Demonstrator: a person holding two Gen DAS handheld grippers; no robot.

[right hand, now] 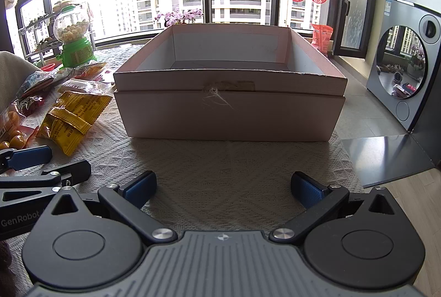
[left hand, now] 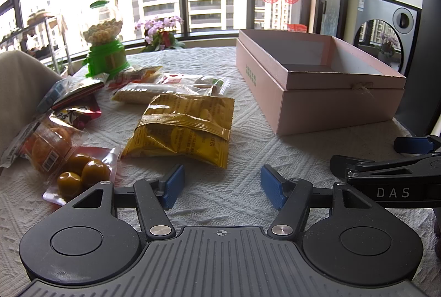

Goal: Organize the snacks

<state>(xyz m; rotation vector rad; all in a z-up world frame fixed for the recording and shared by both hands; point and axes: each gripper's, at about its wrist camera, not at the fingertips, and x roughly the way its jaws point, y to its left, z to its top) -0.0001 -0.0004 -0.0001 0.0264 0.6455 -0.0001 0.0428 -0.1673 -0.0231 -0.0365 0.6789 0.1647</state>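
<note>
A yellow snack bag [left hand: 182, 126] lies on the white cloth just ahead of my left gripper [left hand: 220, 185], whose jaws stand open and hold nothing. More snacks lie to its left: a clear pack of yellow-brown balls [left hand: 82, 173], an orange pastry pack [left hand: 46, 144], a long beige bar [left hand: 148, 93] and several smaller packets. An open pink box [left hand: 317, 82] sits at the right, with nothing seen inside it. My right gripper [right hand: 223, 188] is open in front of that pink box [right hand: 228, 115], nothing between its fingers. The yellow bag [right hand: 69, 120] shows at its left.
A green candy dispenser [left hand: 106, 49] with a globe of pale balls stands at the table's far left, potted pink flowers [left hand: 161, 32] behind. A beige sleeve [left hand: 19, 93] is at the left edge. A washing machine [right hand: 408, 68] stands right of the table, over the floor.
</note>
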